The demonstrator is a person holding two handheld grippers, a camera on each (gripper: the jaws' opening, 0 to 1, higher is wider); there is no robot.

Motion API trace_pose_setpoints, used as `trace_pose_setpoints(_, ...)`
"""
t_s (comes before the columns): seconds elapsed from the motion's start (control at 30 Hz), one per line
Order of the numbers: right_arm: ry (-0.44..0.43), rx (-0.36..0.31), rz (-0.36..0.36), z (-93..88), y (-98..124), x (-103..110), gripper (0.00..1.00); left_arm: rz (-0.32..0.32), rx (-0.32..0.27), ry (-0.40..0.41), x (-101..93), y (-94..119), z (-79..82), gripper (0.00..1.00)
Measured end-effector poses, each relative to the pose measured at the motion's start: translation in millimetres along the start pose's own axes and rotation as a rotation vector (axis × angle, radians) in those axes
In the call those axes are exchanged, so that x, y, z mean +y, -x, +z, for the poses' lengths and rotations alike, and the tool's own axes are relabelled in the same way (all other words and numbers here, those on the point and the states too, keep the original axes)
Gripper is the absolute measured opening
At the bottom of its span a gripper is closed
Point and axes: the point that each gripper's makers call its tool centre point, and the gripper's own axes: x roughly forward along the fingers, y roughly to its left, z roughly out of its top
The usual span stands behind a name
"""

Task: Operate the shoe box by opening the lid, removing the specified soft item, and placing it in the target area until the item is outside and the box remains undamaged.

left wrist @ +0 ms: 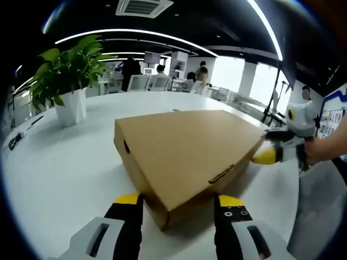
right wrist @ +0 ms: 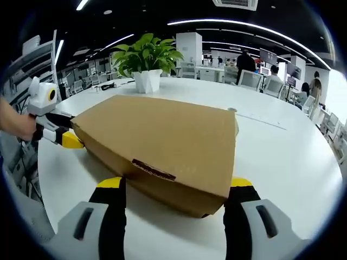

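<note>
Box (left wrist: 184, 157) of brown cardboard lies flat on the white counter (left wrist: 65, 173), lid closed, contents hidden. Left gripper (left wrist: 179, 214) has spread fingers straddling its near corner. Right gripper (right wrist: 176, 197) does the same at the opposite end, spread around the tabbed front edge, nearest the lid's opening.

My two views face each other low and close across the shoe box (left wrist: 184, 157), closed at 12 o'clock.
</note>
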Motion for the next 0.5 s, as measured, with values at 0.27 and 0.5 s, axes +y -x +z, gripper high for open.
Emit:
trace_pose_setpoints(0.27,-0.007,-0.004,-0.004,1.8,-2,12,0.69,-0.001,0.007,-0.012,11.0,6,-3.0,0.52)
trace_pose_setpoints(0.5,-0.009,-0.009,-0.011,2.8,-5,17,0.69,0.002,0.019,-0.043,14.9,10,-5.2,0.51)
